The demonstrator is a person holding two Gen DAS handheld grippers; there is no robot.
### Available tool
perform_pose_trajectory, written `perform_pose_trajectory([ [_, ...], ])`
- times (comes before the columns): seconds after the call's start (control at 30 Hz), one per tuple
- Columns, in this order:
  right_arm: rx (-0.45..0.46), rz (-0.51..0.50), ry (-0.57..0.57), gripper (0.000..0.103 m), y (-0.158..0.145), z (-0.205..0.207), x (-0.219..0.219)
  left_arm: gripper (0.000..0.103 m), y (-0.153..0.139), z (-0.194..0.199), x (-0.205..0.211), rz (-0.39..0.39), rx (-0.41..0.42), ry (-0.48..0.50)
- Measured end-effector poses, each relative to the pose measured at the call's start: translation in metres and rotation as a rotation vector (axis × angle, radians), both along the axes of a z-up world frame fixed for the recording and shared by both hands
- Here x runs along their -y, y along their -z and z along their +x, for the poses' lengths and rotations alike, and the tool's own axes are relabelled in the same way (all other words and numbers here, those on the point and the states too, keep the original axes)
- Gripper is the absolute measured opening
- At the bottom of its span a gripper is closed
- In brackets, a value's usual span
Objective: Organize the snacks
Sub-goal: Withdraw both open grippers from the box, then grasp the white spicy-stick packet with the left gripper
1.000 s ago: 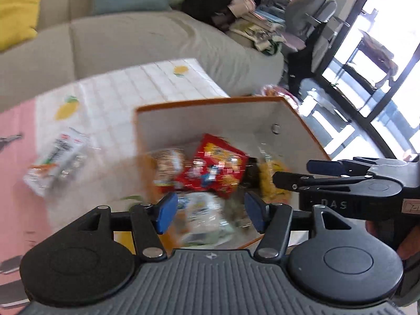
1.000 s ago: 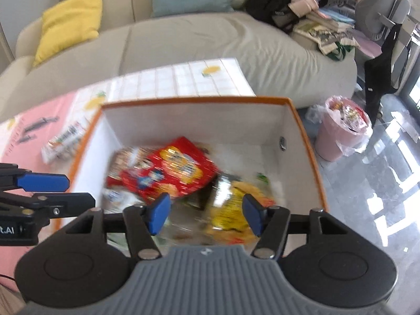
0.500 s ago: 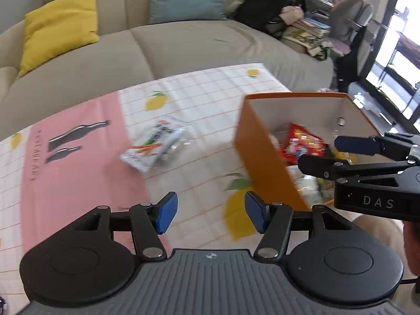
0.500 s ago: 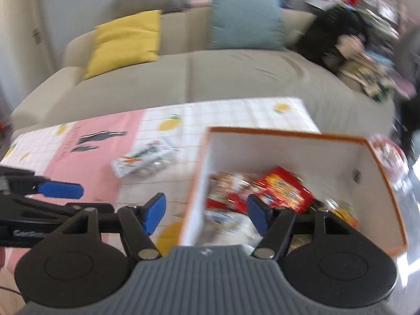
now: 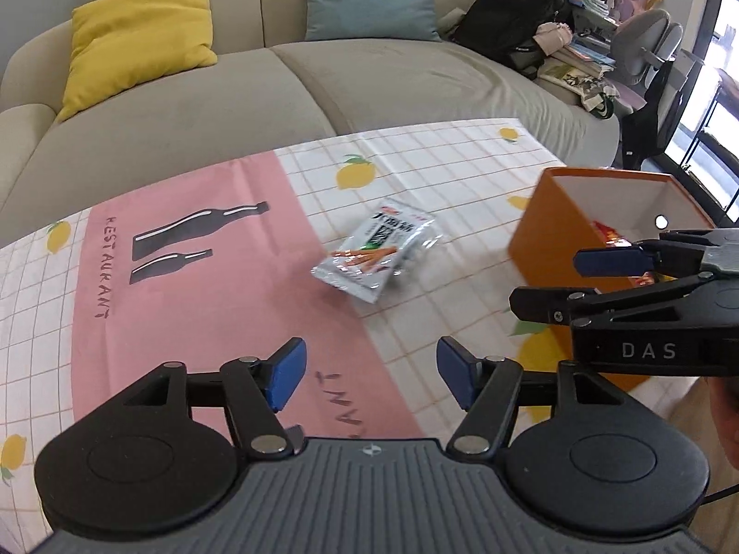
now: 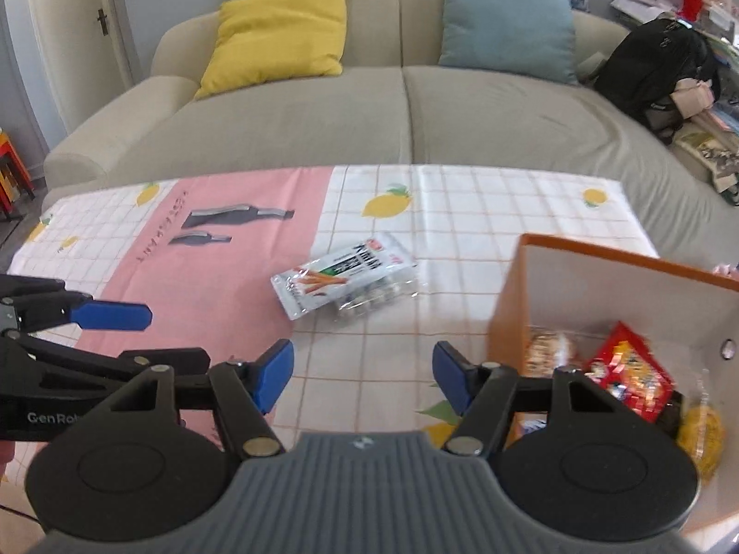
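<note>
A white snack packet with orange sticks printed on it (image 5: 376, 251) lies flat on the tablecloth, with a clear packet (image 6: 376, 298) tucked beside it; the white one also shows in the right wrist view (image 6: 339, 277). An orange box (image 5: 545, 240) stands at the right, its wall (image 6: 505, 318) near me, and holds a red packet (image 6: 630, 376), a yellow packet (image 6: 702, 434) and others. My left gripper (image 5: 367, 374) is open and empty above the pink cloth, short of the packets. My right gripper (image 6: 362, 376) is open and empty, left of the box.
The tablecloth (image 5: 184, 323) is pink with white lemon-print checks. A beige sofa (image 6: 402, 106) with a yellow cushion (image 6: 277, 37) and a blue cushion (image 6: 505, 23) runs behind the table. A black backpack (image 6: 656, 74) sits at the sofa's right end.
Both grippers have pulled back from over the orange box and swung left. The view now centres on the white packet lying on the cloth. Both stayed open and empty.
</note>
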State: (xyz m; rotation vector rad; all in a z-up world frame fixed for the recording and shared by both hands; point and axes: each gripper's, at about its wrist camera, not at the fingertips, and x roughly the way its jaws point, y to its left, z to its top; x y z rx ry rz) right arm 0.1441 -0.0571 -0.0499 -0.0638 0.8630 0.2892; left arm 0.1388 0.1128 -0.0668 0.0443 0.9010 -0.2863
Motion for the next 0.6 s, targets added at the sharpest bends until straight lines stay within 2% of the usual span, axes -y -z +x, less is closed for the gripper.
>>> perform_pose_trajectory([
  [0.2,-0.058,-0.024,0.042,0.065,0.027,0.030,-0.012,0.087,0.019,0.021,-0.015,-0.034,-0.009,0.022],
  [0.6,-0.127,-0.071,0.039,0.066,0.062,0.066,-0.010,0.087,0.054,0.068,-0.017,-0.043,-0.030,0.167],
])
